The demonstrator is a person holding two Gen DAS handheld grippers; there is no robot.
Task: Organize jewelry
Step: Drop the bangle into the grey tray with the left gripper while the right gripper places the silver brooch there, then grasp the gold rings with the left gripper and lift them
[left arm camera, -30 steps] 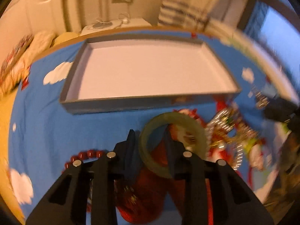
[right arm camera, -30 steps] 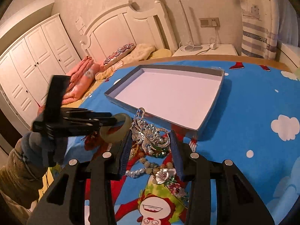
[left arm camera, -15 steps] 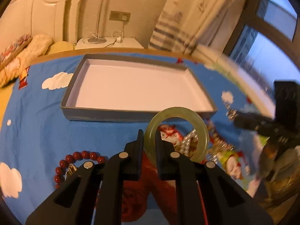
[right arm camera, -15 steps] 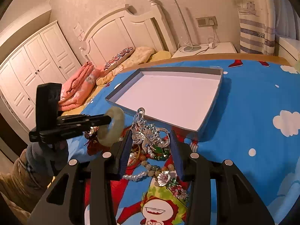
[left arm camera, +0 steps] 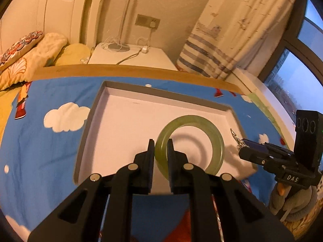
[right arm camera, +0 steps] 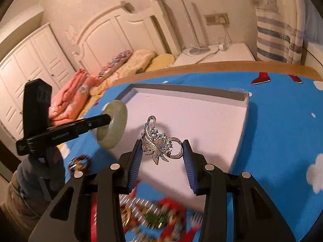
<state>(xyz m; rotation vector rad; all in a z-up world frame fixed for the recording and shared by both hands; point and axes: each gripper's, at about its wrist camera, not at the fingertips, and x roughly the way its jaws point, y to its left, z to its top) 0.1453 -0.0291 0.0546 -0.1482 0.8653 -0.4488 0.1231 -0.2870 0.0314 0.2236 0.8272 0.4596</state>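
Item 1: left gripper (left arm camera: 160,149), pads clamped on the near rim of a pale green jade bangle (left arm camera: 201,141). The bangle is held in the air above the white floor of a shallow grey-walled tray (left arm camera: 129,119), on which its shadow is cast.

Item 2: right gripper (right arm camera: 162,155), blue ribbed pads closed against both ends of a silver filigree brooch (right arm camera: 159,144). The brooch is held clear of the surface, over the near part of the same tray.

Item 3: loose jewelry pile (right arm camera: 153,215), blurred, seen on the blue cloud-print cloth (right arm camera: 282,125) below the right gripper, just outside the tray's near wall.

Item 4: the cloth-covered tabletop is bordered by a wooden edge (left arm camera: 121,71).
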